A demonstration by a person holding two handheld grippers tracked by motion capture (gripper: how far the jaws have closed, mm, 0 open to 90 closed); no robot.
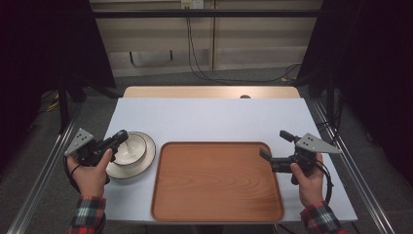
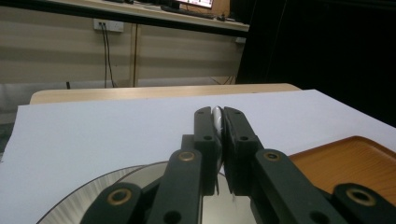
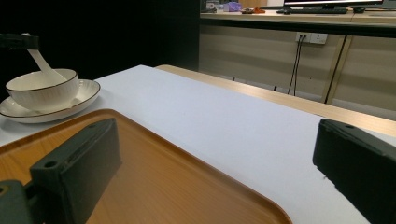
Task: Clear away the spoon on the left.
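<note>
- right now the left gripper (image 1: 118,138) has its fingers (image 2: 205,135) clenched on the handle of a white spoon (image 2: 217,116); in the left gripper view the handle's tip peeks out between the two black pads.
- seen from the right gripper view, the spoon (image 3: 41,63) leans out of a cream bowl (image 3: 43,88), its scoop end down inside and its handle slanting up to the left.
- that bowl sits on a matching plate (image 1: 144,158) at the left of the white surface (image 1: 209,119), just beside the wooden tray (image 1: 216,183).
- meanwhile the right gripper (image 1: 276,146) hovers over the tray's right edge with its fingers (image 3: 79,163) released and wide apart, nothing between them.
- the spoon looks like glazed ceramic: light, stiff, slick and likely to chip if knocked against the bowl's rim.
- a hold well down the handle, pads flat on its two broad sides, should keep it from twisting or sliding.
- bowl and plate look equally brittle and smooth; the bowl may shift on the plate if the spoon drags at its rim, so a straight lift looks safest.
</note>
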